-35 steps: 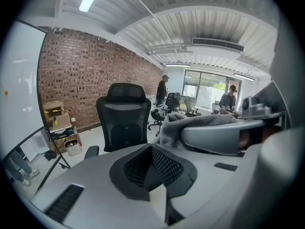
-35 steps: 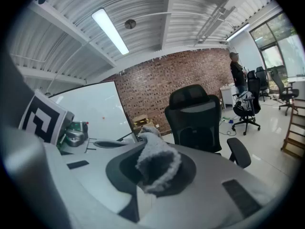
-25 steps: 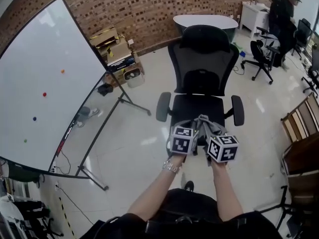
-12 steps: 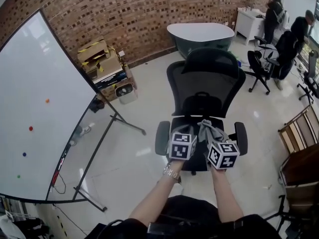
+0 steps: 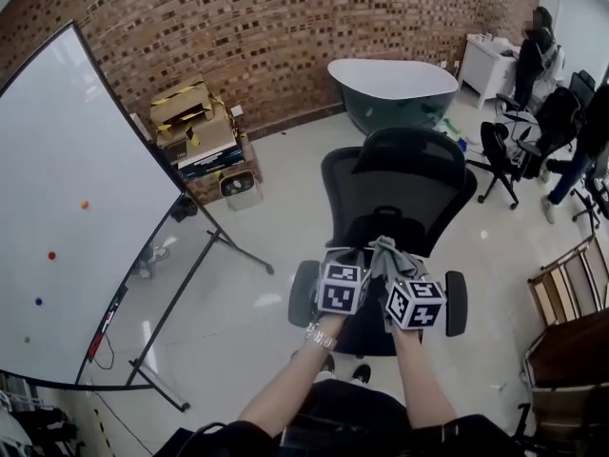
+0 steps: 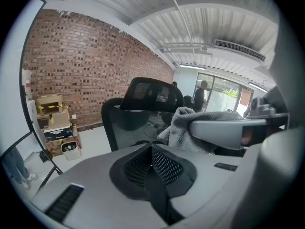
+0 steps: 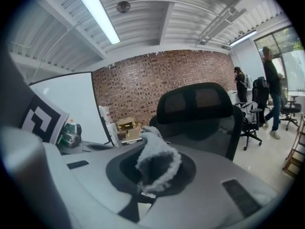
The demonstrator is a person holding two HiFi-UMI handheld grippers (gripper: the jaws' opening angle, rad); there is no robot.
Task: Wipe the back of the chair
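Observation:
A black mesh office chair (image 5: 400,193) faces me, its backrest and headrest upright. My right gripper (image 5: 392,267) is shut on a grey cloth (image 5: 385,252), which it holds over the seat in front of the lower backrest. In the right gripper view the cloth (image 7: 156,161) sticks up from the right gripper (image 7: 151,179), with the chair back (image 7: 205,116) beyond and apart from it. My left gripper (image 5: 346,259) is close beside it on the left, shut and holding nothing. The left gripper view shows its jaws (image 6: 153,165) together, and the cloth (image 6: 187,128) at the right.
A large whiteboard (image 5: 67,208) on a metal stand fills the left. Cardboard boxes (image 5: 195,127) lie by the brick wall. A dark tub (image 5: 395,89) stands behind the chair. Other office chairs (image 5: 500,155) and people (image 5: 538,50) are at the right, wooden racks (image 5: 561,293) nearer.
Both grippers have moved forward with the cloth, from over the seat's front edge to just before the lower backrest. The head view has shifted, so the chair sits lower in the frame.

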